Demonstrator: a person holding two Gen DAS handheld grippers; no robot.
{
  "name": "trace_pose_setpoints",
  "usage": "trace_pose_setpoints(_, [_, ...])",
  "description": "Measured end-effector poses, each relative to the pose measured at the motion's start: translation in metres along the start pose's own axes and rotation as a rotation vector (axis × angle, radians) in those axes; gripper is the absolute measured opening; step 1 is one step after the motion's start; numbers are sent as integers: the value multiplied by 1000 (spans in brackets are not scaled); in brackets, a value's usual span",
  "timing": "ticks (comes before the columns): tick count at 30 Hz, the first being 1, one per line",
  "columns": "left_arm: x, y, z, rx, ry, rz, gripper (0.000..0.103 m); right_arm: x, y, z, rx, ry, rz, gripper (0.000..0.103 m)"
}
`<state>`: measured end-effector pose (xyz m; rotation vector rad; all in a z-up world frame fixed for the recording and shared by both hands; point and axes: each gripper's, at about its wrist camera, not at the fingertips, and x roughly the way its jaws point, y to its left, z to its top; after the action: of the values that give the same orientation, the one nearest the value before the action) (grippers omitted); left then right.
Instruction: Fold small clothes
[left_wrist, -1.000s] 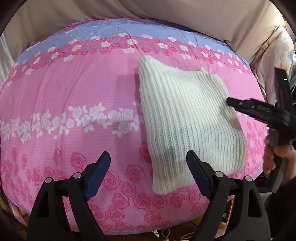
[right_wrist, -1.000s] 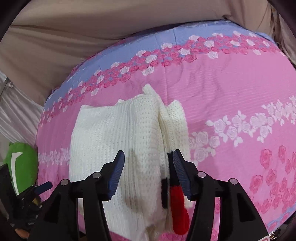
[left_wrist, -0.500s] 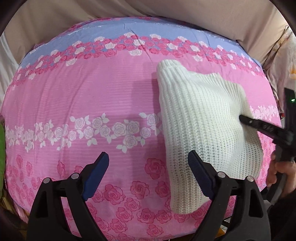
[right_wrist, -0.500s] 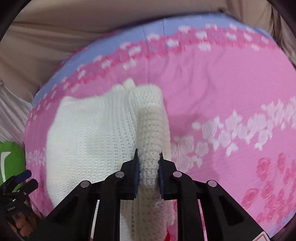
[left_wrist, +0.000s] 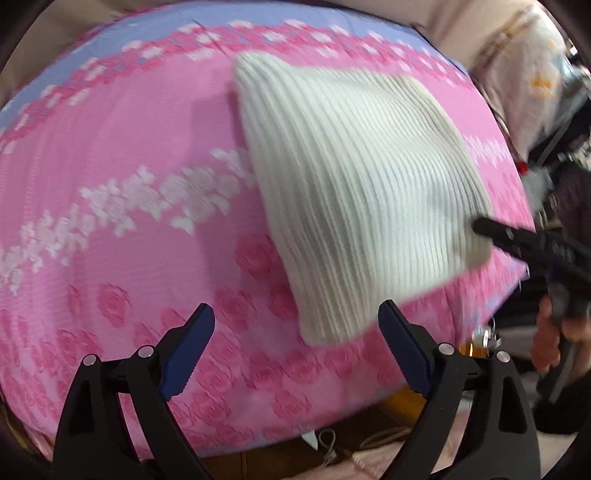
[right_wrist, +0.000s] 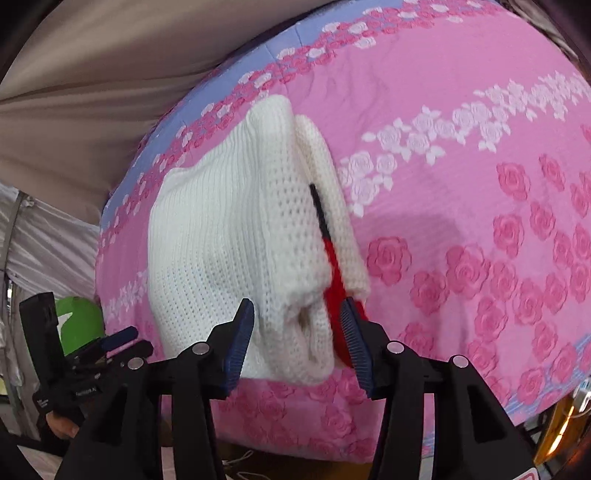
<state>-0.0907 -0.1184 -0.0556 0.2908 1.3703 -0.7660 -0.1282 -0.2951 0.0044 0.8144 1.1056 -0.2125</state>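
Note:
A white knit garment (left_wrist: 354, 192) lies folded on the pink rose-patterned bed cover (left_wrist: 122, 206). My left gripper (left_wrist: 297, 347) hovers over the garment's near corner, its jaws wide and still opening, with the pads clear of the knit. My right gripper (right_wrist: 297, 332) is at the garment's (right_wrist: 229, 236) thick folded edge, where a red and black patch (right_wrist: 332, 254) shows. Its jaws are opening, with the fold lying loose between them. In the left wrist view the right gripper (left_wrist: 517, 240) reaches in from the right. The left gripper (right_wrist: 110, 343) shows at the lower left of the right wrist view.
A beige curtain (right_wrist: 110, 74) hangs behind the bed. A green object (right_wrist: 79, 321) sits past the bed's left side, and a pale floral pillow (left_wrist: 524, 74) at the far right. The bed's near edge (left_wrist: 258, 439) drops off just under the grippers, with cables below.
My right gripper closed on the garment's folded edge and has now opened again, leaving the fold between its jaws. The left gripper has come lower and closer to the garment's near corner.

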Motion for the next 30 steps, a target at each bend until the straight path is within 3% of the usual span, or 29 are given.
trace_pose_setpoints(3, [21, -10, -12, 63, 28, 55, 85, 12, 7, -2, -2, 9, -18, 53])
trace_pose_setpoints(5, [32, -12, -11, 73, 34, 69, 61, 20, 15, 7, -16, -2, -9, 50])
trace_pose_setpoints(6, [36, -13, -9, 68, 46, 66, 40, 23, 19, 12, -20, -1, -17, 42])
trace_pose_setpoints(7, [36, -12, -8, 51, 50, 59, 30, 27, 26, 18, -38, 4, -34, 15])
trace_pose_setpoints(11, [15, -14, -5, 17, -4, 94, 28, -12, 75, 27, -156, -96, 47, 14])
trace_pose_setpoints(13, [14, -16, -5, 24, -2, 118, 29, -25, 90, 23, -226, -139, 24, 14])
trace_pose_setpoints(14, [14, -17, -5, 26, 1, 127, 30, -20, 87, 22, -236, -132, -3, 14])
trace_pose_setpoints(17, [19, -21, -7, 31, 21, 130, 32, 37, 46, 18, -215, -19, -201, 15])
trace_pose_setpoints(18, [21, -21, -6, 36, 23, 143, 32, 53, 31, 14, -182, 11, -190, 16])
trace_pose_setpoints(20, [20, -26, -5, 57, 17, 173, 32, 46, 25, 12, -138, -7, -146, 18])
trace_pose_setpoints(22, [21, -30, -2, 70, 14, 187, 36, 35, 34, 14, -167, -10, -161, 25])
trace_pose_setpoints(28, [-3, -33, 3, 88, -45, 218, 45, 27, 39, 19, -191, 1, -154, 32])
trace_pose_setpoints(29, [-13, -31, 1, 83, -68, 217, 45, 31, 42, 18, -193, 17, -159, 26])
trace_pose_setpoints(30, [-20, -25, 1, 79, -87, 217, 47, 33, 42, 15, -193, 31, -149, 14])
